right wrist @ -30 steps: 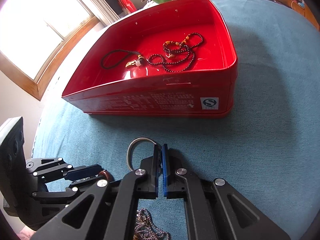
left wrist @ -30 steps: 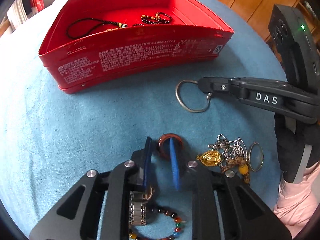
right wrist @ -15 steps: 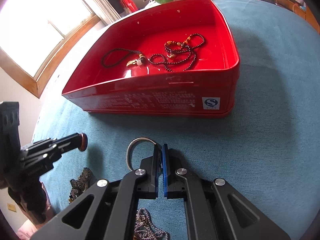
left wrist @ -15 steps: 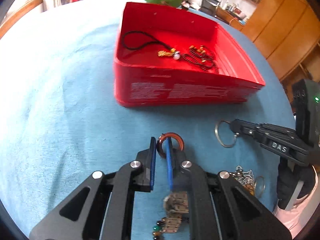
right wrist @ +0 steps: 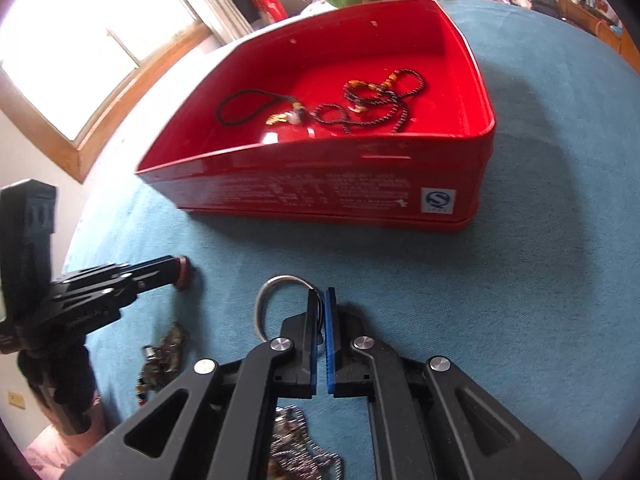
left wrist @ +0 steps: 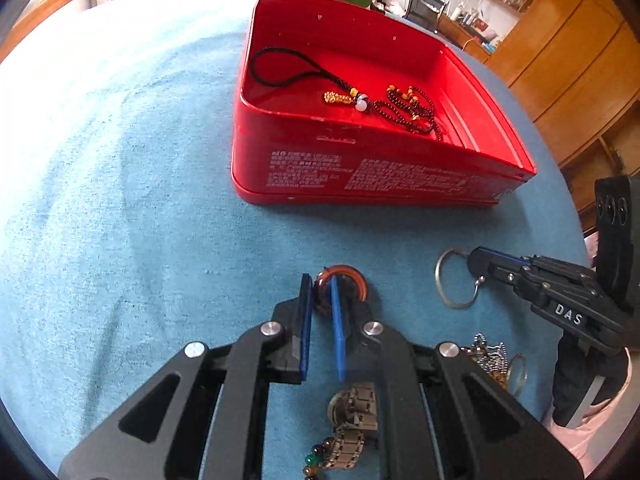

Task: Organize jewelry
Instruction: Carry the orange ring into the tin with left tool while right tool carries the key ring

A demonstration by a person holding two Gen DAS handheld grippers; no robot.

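Left gripper: jaws pinching the brown ring.
Right gripper: jaws pinching the silver hoop.
Tip: lift both clear over the red tin wall before releasing.

A round table covered in a blue cloth carried a red tin standing open toward its far side. Nearer the cameras, loose jewelry lay directly on the cloth: a metal watch touching a string of coloured beads, and a heap of silver chain with a thin ring at its edge.
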